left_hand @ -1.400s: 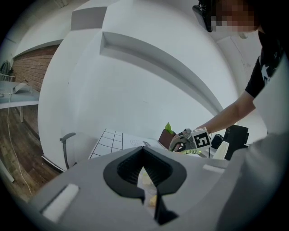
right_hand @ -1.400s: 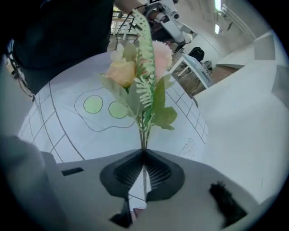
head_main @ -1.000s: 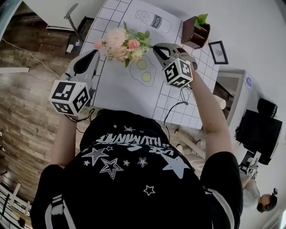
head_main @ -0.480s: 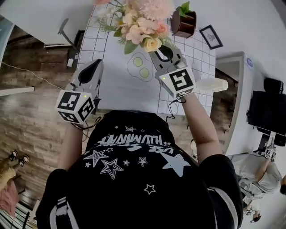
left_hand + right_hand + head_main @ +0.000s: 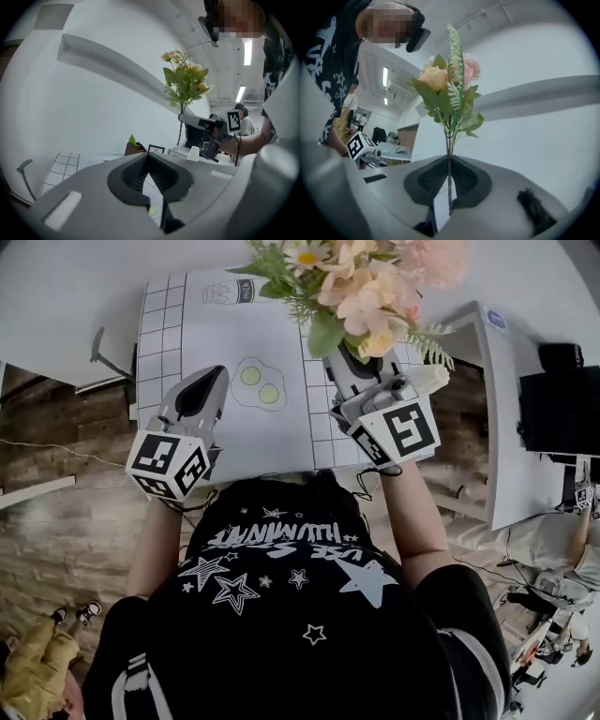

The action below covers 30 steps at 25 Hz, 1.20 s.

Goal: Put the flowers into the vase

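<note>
Lifted since earlier, flowers (image 5: pixel 361 287) are standing at twelve o'clock, right gripper (image 5: pixel 343 360) fingers pinching the stem upright for the vase, left gripper (image 5: pixel 212 376) fingers pressed together, idling.

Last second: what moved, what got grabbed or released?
The right gripper raised the flowers from low over the table up toward the head camera, turning them from lying sideways to stems upright. Nothing was grabbed or released: it stays shut on the stems. The left gripper stays shut and empty at the table's left side.
</note>
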### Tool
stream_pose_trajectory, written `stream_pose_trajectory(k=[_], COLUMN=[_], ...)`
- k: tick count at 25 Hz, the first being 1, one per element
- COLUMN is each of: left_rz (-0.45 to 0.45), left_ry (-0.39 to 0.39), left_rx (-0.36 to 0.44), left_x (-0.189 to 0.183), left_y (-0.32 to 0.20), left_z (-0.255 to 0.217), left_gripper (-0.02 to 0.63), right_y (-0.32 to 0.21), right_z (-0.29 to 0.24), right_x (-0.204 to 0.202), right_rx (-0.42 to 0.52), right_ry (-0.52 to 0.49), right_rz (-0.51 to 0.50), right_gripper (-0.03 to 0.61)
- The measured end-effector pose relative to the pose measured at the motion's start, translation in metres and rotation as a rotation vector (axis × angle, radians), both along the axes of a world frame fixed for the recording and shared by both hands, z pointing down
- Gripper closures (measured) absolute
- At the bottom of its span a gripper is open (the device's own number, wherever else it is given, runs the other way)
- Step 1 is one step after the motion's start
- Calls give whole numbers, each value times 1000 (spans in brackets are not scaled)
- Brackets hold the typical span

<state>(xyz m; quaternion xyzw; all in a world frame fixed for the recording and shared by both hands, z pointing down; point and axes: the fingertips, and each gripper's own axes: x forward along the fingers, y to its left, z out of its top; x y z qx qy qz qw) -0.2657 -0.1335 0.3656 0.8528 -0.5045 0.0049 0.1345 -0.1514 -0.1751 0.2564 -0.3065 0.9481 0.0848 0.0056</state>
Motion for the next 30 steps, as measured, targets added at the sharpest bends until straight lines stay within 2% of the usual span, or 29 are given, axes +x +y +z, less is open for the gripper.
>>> stream_pose_trajectory(k=[5, 11, 18, 21, 23, 25, 30], left_rz=[80, 202, 256, 276, 295, 309, 225], left_ry=[-3, -29, -48, -32, -38, -76, -155], left_rx=[31, 47, 59, 41, 29, 24, 74], left_x=[52, 142, 230, 265, 290, 315, 360], left_y=[-8, -9, -18, -21, -21, -23, -47], left_z=[-16, -20, -27, -24, -18, -8, 9], left_gripper=[604, 604, 603, 527, 439, 357, 174], right_y=[-2, -1, -3, -7, -9, -11, -14], right_z=[-34, -66, -85, -86, -85, -81, -67], right_x=[64, 145, 232, 263, 278, 287, 302], right_rx=[26, 76, 73, 61, 53, 42, -1], right_ry=[-54, -70, -105, -116, -119, -118, -138], right_rz=[92, 157, 190, 186, 171, 149, 73], right_gripper=[551, 551, 551, 551, 551, 551, 551])
